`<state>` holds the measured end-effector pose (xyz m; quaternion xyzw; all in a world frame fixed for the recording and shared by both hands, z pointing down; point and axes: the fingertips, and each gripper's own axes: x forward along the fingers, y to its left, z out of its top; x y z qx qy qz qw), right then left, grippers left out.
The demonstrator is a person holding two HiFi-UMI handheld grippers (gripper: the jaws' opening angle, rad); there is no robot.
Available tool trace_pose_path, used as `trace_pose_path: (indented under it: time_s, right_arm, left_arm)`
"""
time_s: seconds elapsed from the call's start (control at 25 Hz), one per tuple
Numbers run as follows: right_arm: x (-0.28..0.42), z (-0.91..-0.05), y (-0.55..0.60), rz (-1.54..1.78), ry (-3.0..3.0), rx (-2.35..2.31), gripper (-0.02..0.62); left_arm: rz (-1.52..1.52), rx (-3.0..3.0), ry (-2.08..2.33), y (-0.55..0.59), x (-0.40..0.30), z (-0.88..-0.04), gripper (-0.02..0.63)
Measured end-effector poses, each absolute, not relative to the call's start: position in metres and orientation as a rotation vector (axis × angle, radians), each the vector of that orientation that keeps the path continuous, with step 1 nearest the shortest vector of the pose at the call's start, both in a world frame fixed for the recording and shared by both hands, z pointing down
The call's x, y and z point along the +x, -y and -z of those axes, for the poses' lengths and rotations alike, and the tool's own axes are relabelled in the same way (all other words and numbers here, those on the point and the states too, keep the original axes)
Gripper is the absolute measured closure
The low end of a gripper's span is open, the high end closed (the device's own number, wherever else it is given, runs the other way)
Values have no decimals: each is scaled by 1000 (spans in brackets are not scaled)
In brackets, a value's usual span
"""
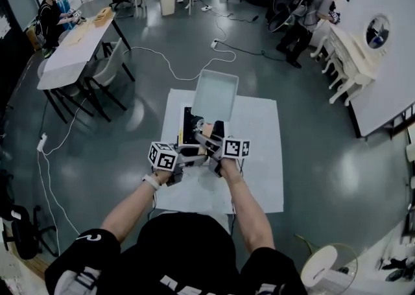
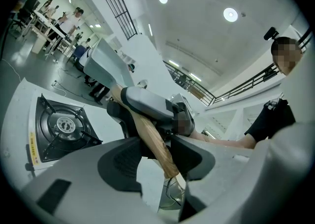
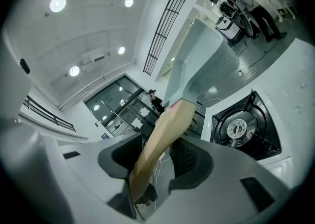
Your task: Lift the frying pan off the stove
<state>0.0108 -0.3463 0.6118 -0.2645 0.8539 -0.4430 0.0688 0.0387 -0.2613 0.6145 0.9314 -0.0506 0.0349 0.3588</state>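
The frying pan (image 1: 215, 94) is in the air, clear of the stove (image 1: 188, 126) and carried by both tools at once. It is a pale, square pan with its body tipped up and away from the person, and its wooden handle (image 1: 206, 137) runs back toward the person's hands. In the left gripper view, the left gripper (image 2: 157, 156) has its dark fingers (image 2: 120, 161) clamped on the wooden handle (image 2: 150, 137) close to its free end, which pokes out just past them. The right gripper (image 2: 152, 105) shows in that same view further up the handle, nearer the pan (image 2: 106, 60). In the right gripper view, the right gripper (image 3: 155, 156) has its fingers (image 3: 189, 156) closed on the handle (image 3: 165, 134) as well. The light wood passes slantwise between them and rises to the grey pan body (image 3: 206, 60) above. The stove (image 3: 243, 127) sits low to the right in that view, with its black grate and round burner bare and the pan well apart from it. In the left gripper view it lies low to the left (image 2: 61, 127). It rests on a white surface (image 1: 259, 157). From the head camera the left gripper (image 1: 191, 153) and the right gripper (image 1: 209, 139) meet over the near edge of the stove, marker cubes facing up, with both forearms reaching in from below. Around the white surface the grey floor (image 1: 311, 157) carries a looping white cable (image 1: 181, 67). A person (image 1: 52, 11) sits at a long table (image 1: 71, 54) at the upper left.
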Motion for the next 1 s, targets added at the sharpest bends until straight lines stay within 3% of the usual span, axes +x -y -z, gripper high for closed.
trace_pose_path:
  time_s: [1.0]
  right_arm:
    - [75, -622, 328, 1323, -2448, -954, 430]
  left_arm:
    - [-164, 2395, -26, 240, 91, -622, 425]
